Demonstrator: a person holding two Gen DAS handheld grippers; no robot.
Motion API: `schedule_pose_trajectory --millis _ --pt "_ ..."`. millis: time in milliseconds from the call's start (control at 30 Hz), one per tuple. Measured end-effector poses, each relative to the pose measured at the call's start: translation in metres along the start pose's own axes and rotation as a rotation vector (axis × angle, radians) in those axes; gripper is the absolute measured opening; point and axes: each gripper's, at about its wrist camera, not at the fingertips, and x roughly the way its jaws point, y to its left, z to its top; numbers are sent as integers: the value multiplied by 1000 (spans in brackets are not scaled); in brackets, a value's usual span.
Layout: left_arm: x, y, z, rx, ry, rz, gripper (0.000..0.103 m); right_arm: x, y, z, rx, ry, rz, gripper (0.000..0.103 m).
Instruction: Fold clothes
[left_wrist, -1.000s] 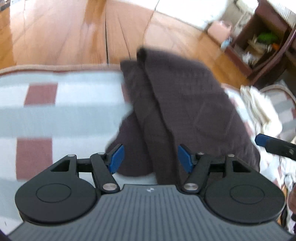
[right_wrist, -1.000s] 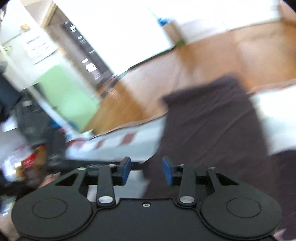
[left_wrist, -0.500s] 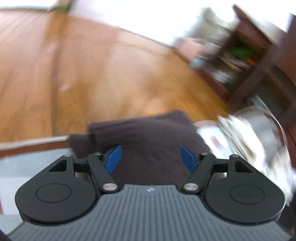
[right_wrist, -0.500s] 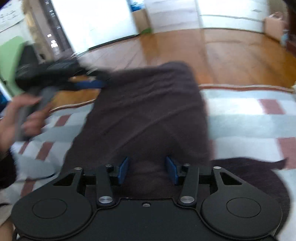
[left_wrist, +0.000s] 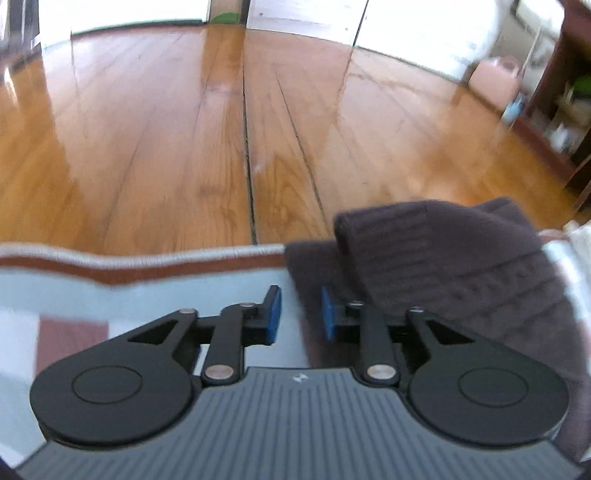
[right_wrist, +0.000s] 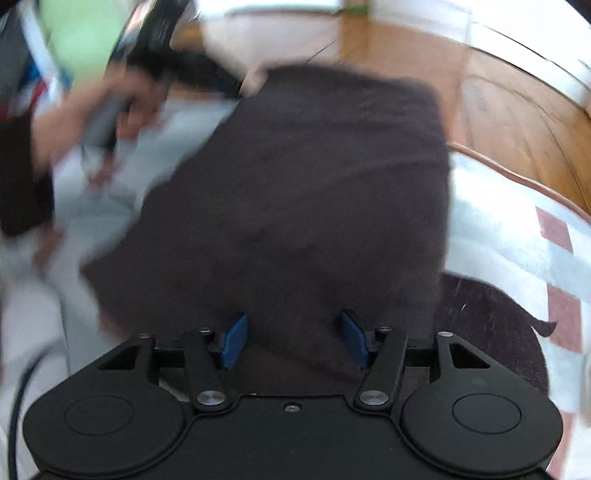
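Now our left tongs (left_wrist: 300, 313) are closing on the near-left edge of the dark garment (left_wrist: 461, 266) while our right tongs (right_wrist: 293, 339), opening, have swung over its folded body on the checked blanket (left_wrist: 74, 291), readying another fold.

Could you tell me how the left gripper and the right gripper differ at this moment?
The left gripper has the narrower gap and its jaws are closing; the right gripper stands wider and its jaws are opening. The left gripper sits at the edge of the dark brown garment, with checked blanket on one side; the right gripper sits over the garment's broad middle, cloth between its pads. Both have blue pads and black bodies, and neither visibly pinches the cloth.
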Motion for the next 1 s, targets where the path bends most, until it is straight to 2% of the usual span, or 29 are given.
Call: schedule_pose_trajectory --millis 67,133,167,200,300,333,400,467,567,633,833,1000 --pt "-5 6 -8 -37 20 -75 61 -9 -2 3 19 -26 10 63" --pt "-10 12 -17 -73 44 -152 61 -24 -14 9 112 -86 55 62" --pt "-10 16 -21 -94 63 -186 61 -35 -29 14 201 -139 100 63" --pt "-9 20 -25 -118 86 -217 61 -45 -45 17 285 -201 131 68" --pt "-8 23 -33 -149 130 -274 61 -57 -88 21 463 -318 100 74" --pt "-7 24 -36 -158 144 -292 61 -52 -102 23 498 -316 90 75" --pt "2 13 -34 -147 183 -315 67 -32 -130 25 563 -263 113 75" --pt "9 8 -37 -129 236 -327 68 -12 -152 24 660 -219 139 75" --pt "18 3 -40 -126 287 -359 69 7 -161 17 742 -201 221 75" --pt "19 3 -39 -136 289 -377 72 19 -164 12 787 -192 275 75" --pt "23 10 -35 -197 288 -416 72 42 -173 -2 866 -172 362 81" --pt "5 18 -28 -229 214 -443 72 50 -174 -11 922 -179 427 82"
